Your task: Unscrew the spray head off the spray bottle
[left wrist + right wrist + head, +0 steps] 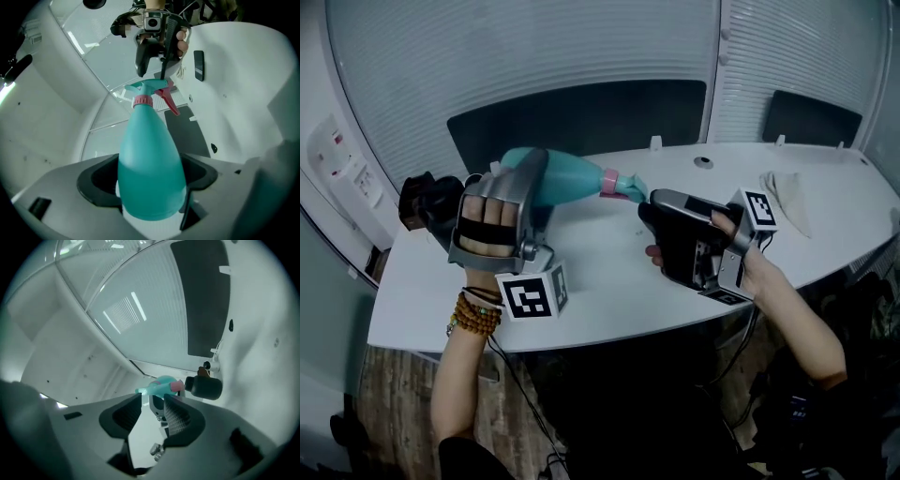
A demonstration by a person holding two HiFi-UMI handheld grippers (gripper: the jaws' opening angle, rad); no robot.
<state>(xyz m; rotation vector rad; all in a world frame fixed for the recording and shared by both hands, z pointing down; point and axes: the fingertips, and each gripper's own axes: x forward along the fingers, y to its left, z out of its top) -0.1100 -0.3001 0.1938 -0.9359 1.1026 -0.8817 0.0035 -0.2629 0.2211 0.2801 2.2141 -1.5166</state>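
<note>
teal spray bottle [149, 150] clamped in left gripper [149, 187], spray head [151, 89] near parted right gripper [152, 411].

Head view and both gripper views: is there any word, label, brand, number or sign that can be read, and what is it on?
No words, numbers or brand names can be read in any view.
Cube at left and cube at right: black-and-white square marker patterns, no letters.
Spray bottle: plain teal, no label showing.
Wall sockets: any print is too small to read.
</note>
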